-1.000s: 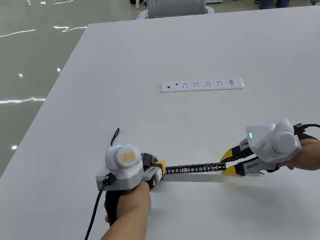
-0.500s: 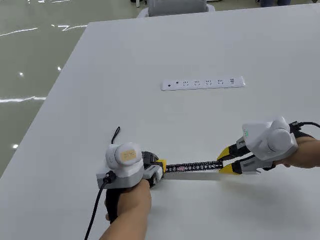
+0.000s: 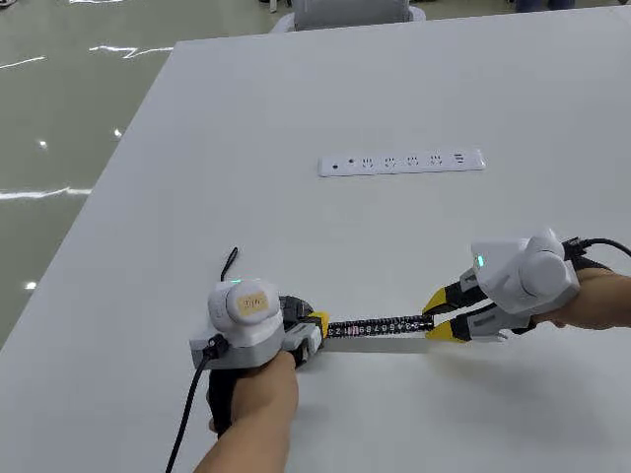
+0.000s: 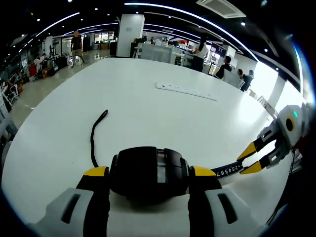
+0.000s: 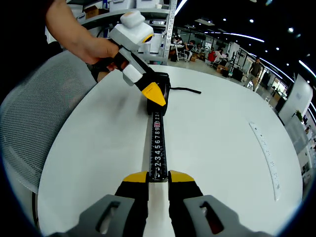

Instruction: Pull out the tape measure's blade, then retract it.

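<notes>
The tape measure (image 4: 148,173) sits on the white worktop (image 3: 296,138), clamped between the fingers of the left gripper (image 3: 312,329), which are clenched on its two sides. From the tape measure's mouth the blade (image 5: 157,140) runs flat and straight along the worktop to the right gripper (image 5: 158,177), whose fingers are pinched on the blade's free end, well apart from the tape measure. A thin black cord (image 4: 94,138) trails off the far side of the tape measure, and a power strip (image 3: 401,163) lies well beyond it, clear of the work. With the blade only partly out, the step in hand appears to be running the blade between the two grippers, whether outward or back home. To do it well, the left gripper should pin the tape measure down so it neither slides nor tips. The right gripper should travel in line with the tape measure's mouth, low over the worktop, so the blade does not twist or buckle. On the way back the pinch should hold until the end reaches the tape measure; released early, the spring would likely whip the blade in.
</notes>
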Available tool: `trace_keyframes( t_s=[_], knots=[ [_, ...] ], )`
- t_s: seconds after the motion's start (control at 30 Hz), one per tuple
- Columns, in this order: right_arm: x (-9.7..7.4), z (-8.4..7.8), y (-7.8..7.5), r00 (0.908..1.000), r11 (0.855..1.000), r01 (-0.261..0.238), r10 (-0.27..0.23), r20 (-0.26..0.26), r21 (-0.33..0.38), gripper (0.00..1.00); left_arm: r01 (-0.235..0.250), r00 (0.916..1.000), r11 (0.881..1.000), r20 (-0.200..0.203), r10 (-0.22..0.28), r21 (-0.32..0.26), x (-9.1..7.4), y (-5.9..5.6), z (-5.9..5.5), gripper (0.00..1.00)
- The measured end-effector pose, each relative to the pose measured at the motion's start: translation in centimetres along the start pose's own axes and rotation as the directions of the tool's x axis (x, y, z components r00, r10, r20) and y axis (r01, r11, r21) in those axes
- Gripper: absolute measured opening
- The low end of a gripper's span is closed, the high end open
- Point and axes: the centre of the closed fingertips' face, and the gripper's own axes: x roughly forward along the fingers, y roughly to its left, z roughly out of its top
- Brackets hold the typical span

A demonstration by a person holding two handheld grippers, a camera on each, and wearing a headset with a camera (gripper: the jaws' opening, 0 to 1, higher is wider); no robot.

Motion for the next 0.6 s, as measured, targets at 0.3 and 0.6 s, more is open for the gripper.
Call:
trace_keyframes(
  t_s=[0.3,0.6],
  knots=[
    [0.50,0.56,0.03,1.0000,1.000,-0.006,0.007,0.004,-0.002,0.14,0.003,1.0000,1.000,-0.001,-0.003,0.003,0.01,-0.03,0.00,0.61],
    [0.78,0.82,0.08,0.9999,1.000,-0.009,0.009,0.006,0.001,0.14,0.006,1.0000,1.000,0.000,-0.006,0.002,-0.01,-0.01,0.03,0.61]
  ],
)
